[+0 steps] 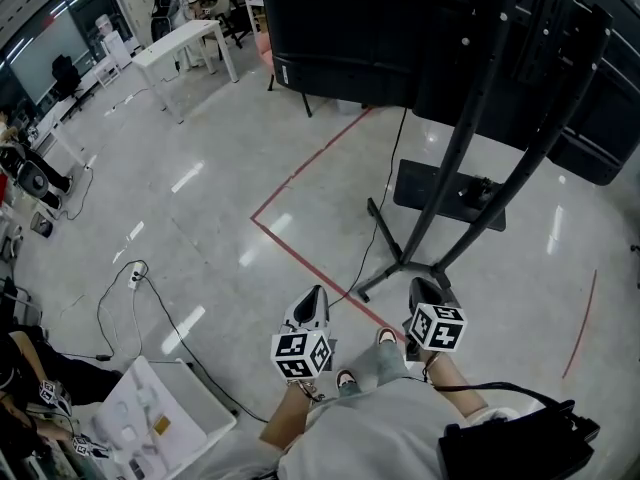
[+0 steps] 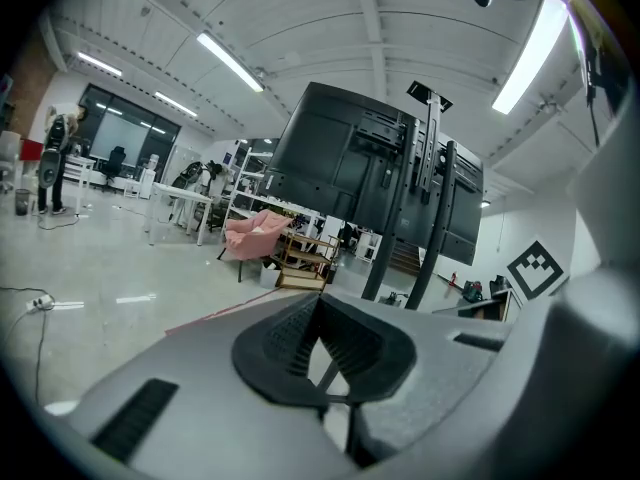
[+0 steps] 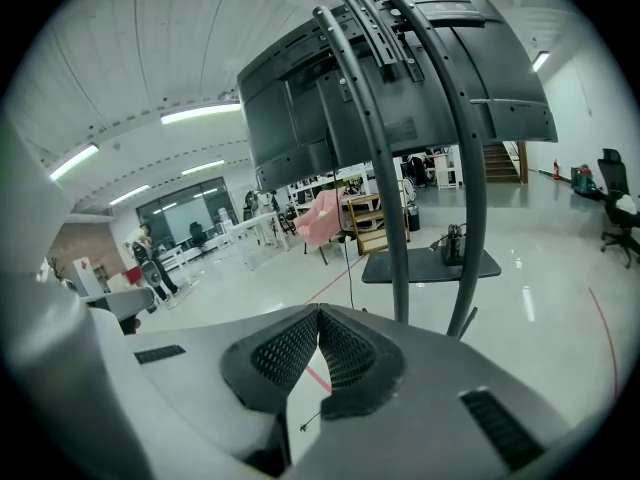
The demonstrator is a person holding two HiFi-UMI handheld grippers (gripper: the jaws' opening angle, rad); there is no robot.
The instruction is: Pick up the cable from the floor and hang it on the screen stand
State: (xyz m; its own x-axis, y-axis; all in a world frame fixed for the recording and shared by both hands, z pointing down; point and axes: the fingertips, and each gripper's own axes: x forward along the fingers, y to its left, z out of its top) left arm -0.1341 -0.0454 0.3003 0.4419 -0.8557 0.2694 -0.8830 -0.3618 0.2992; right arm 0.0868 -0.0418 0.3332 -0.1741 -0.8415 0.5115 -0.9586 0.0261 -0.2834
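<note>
Near the screen stand [image 1: 470,138], left gripper [image 1: 312,300] and right gripper [image 1: 424,292] hover closed and empty, likely poised because the cable [image 1: 372,248] lies untouched on the floor [image 1: 200,148] ahead.

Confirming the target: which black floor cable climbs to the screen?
The thin black cable beside the dark metal screen stand; it rises to the black screen. The other black cable, at left, stays flat, looping to a white power strip.
</note>
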